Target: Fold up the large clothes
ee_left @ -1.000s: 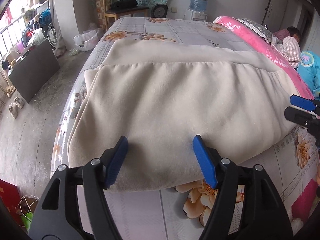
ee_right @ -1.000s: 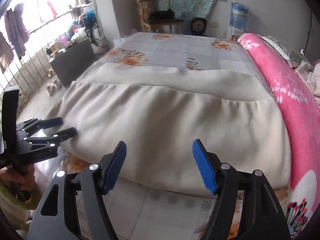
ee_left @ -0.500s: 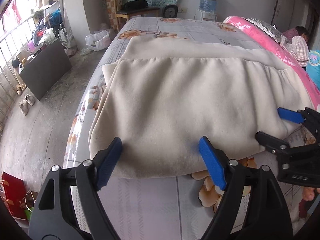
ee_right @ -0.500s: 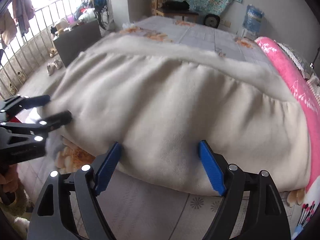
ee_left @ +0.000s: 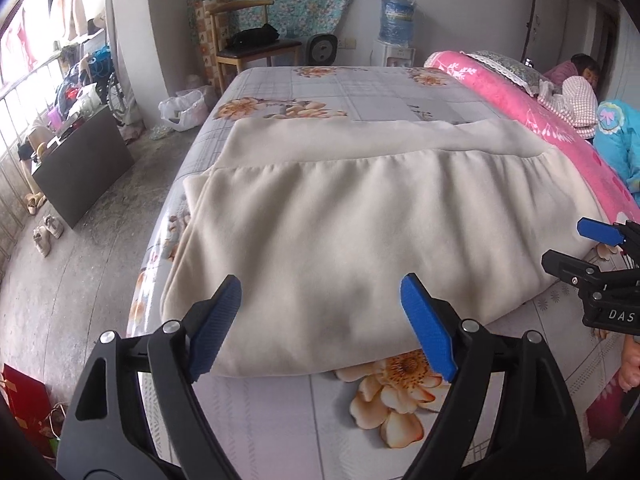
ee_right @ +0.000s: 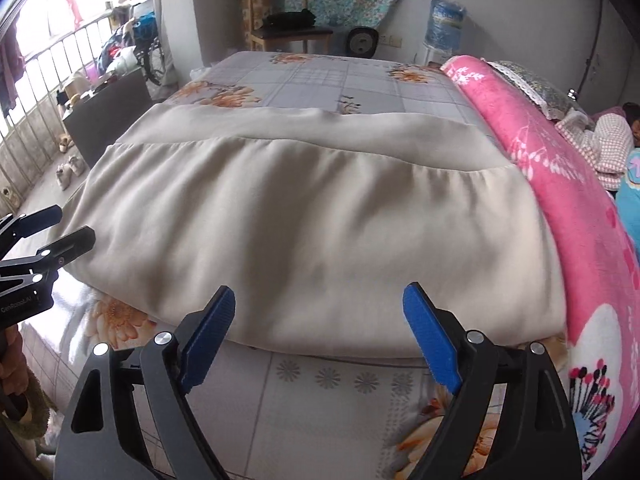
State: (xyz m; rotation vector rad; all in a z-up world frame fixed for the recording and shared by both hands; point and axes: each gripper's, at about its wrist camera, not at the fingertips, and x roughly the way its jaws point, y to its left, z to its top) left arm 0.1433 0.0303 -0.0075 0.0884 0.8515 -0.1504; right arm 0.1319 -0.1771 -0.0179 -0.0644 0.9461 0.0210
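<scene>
Both grippers, left gripper (ee_left: 320, 320) and right gripper (ee_right: 318, 328), gape wide with nothing clamped, poised above near edge of folded cream garment (ee_left: 360, 240) on floral bed (ee_left: 360, 84).

Cream garment (ee_left: 360, 240), folded flat, gathered seam across, lying on bed

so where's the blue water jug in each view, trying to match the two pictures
left wrist view: the blue water jug stands at top, right of centre, against the back wall beyond the bed.
right wrist view: the jug is at top right, same wall.
shared landmark: the wooden chair, left of the jug in both.
</scene>
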